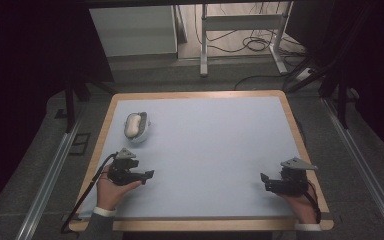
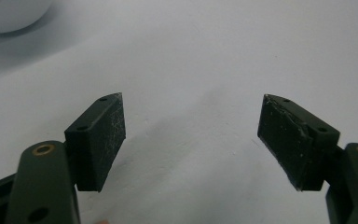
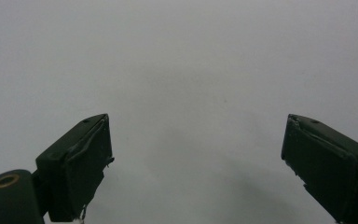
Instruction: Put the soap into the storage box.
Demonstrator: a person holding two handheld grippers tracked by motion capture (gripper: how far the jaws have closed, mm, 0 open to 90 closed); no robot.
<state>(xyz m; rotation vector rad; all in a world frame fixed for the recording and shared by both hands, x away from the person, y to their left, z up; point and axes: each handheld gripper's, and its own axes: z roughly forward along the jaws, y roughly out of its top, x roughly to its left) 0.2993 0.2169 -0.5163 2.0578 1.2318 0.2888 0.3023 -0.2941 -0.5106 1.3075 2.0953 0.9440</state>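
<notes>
A white bowl-like holder (image 1: 139,128) with a pale oblong thing (image 1: 132,124) lying in it sits on the light blue mat (image 1: 210,145) at the left, toward the back. My left gripper (image 1: 149,174) rests low near the front left, a short way in front of the holder and pointing right. Its jaws stand open over bare mat in the left gripper view (image 2: 193,100), where the holder's rim (image 2: 9,14) shows at the top left corner. My right gripper (image 1: 263,178) sits near the front right, pointing left, open with nothing between its jaws (image 3: 198,119).
A wooden border (image 1: 105,135) frames the mat on all sides. Beyond the table's far edge stand a white cabinet (image 1: 132,30) and a metal desk frame (image 1: 242,30) with cables on the floor. Dark curtains close off both sides.
</notes>
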